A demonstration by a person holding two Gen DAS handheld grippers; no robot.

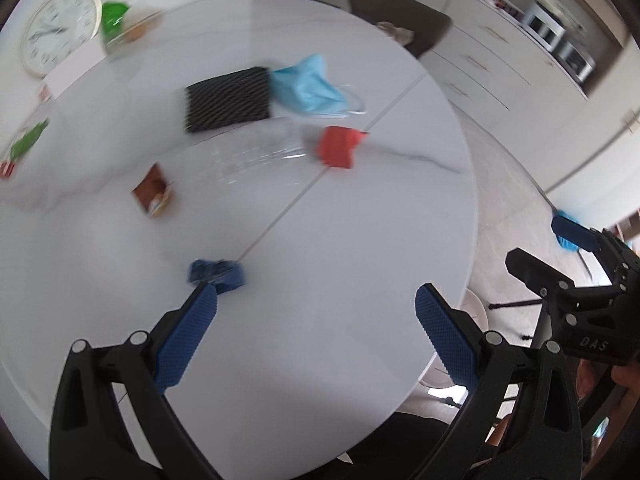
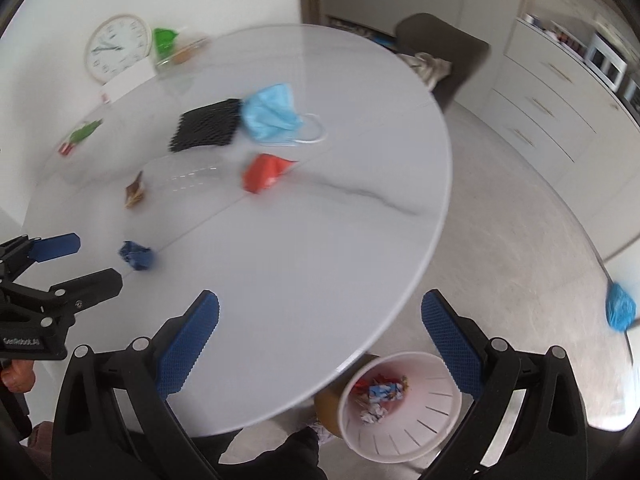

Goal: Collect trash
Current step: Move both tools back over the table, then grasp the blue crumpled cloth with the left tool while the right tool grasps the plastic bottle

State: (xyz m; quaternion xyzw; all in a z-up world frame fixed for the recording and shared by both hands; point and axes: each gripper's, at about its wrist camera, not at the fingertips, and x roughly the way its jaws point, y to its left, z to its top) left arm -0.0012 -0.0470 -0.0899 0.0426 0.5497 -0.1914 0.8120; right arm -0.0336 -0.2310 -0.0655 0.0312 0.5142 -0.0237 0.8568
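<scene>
Both claws are spread and hold nothing: the left claw hovers above the table near the blue wrapper, the right claw over the table's edge above the bin.

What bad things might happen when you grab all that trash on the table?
1. The clear plastic wrapper is hard to see on the white table, so it might get missed.
2. The dark blue crumpled wrapper is small and right by the open left gripper; a finger could nudge it away instead of pinching it.
3. The pink trash bin sits on the floor, partly under the table edge, so dropped trash might miss it.
</scene>
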